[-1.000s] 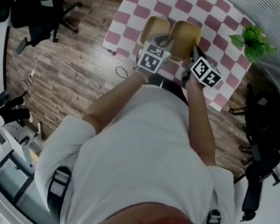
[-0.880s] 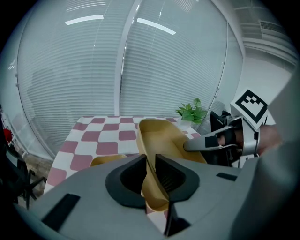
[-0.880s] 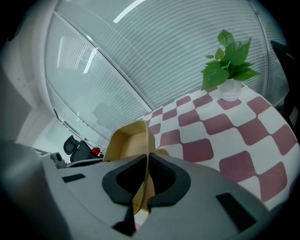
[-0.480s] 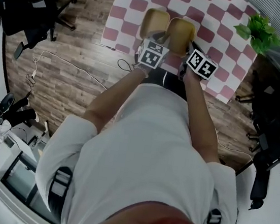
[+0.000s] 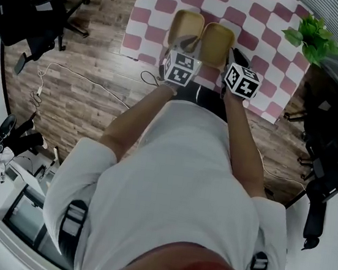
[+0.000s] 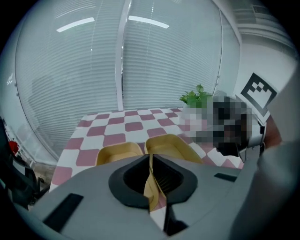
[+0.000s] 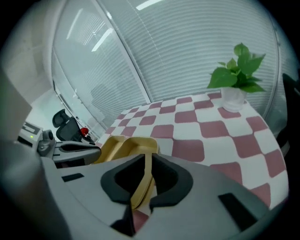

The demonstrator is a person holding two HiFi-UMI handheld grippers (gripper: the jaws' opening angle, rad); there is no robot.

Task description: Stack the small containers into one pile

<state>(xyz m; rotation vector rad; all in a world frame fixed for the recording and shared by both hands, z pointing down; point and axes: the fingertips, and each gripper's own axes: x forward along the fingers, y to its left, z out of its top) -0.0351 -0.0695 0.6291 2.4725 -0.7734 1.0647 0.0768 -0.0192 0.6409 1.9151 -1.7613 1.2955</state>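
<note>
Right now, two tan containers sit side by side, touching, near the front edge of the checked desk [image 5: 258, 22], not yet stacked: the left container [image 5: 187, 24] and the right container [image 5: 218, 40]. Both stand upright and open, and nothing shows inside them. The person in a white shirt leans over them with a tool in each hand, both angled down at the near sides of the containers. The left tool [image 6: 151, 161] is clenched on a thin tan rim [image 6: 150, 187] just where the two containers meet; which of the two that rim belongs to cannot be told. The right tool [image 7: 147, 161] has the near right rim of the right container between its jaws, but those jaws have just been opening, and the pads now stand a little off the rim instead of pressing on it. A potted plant [image 5: 311, 39] stands at the far right corner of the desk, well apart from the containers. An office chair [image 5: 40, 12] stands on the wooden floor [image 5: 76, 88] to the left.
</note>
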